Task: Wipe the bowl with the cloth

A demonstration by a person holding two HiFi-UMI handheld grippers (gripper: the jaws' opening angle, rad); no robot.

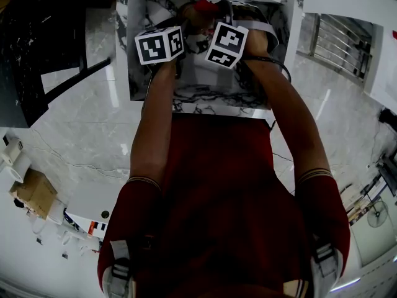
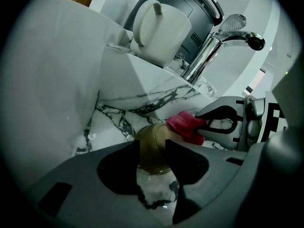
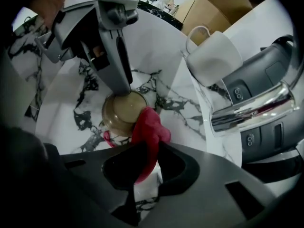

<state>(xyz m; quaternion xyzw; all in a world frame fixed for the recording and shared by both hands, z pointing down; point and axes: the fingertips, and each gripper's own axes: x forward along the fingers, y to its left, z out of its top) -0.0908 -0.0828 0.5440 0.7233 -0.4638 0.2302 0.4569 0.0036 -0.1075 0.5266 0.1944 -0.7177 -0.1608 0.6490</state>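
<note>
A small amber see-through bowl [image 2: 151, 139] is clamped by its rim between the jaws of my left gripper [image 2: 153, 163], over a marble sink basin [image 2: 118, 118]. My right gripper [image 3: 147, 167] is shut on a red cloth [image 3: 148, 127]. The cloth's free end lies against the bowl's [image 3: 122, 114] right edge. In the right gripper view the left gripper [image 3: 119, 90] comes down onto the bowl from above. In the head view both marker cubes [image 1: 160, 45] sit close together over the sink, with the red cloth [image 1: 205, 6] just beyond them.
A chrome tap [image 2: 211, 49] arches over the basin at the back right. A white jug [image 2: 159, 30] and a grey appliance [image 2: 190, 4] stand on the ledge behind. The basin walls [image 2: 66, 70] close in on the left. A cardboard box [image 1: 34, 192] lies on the floor.
</note>
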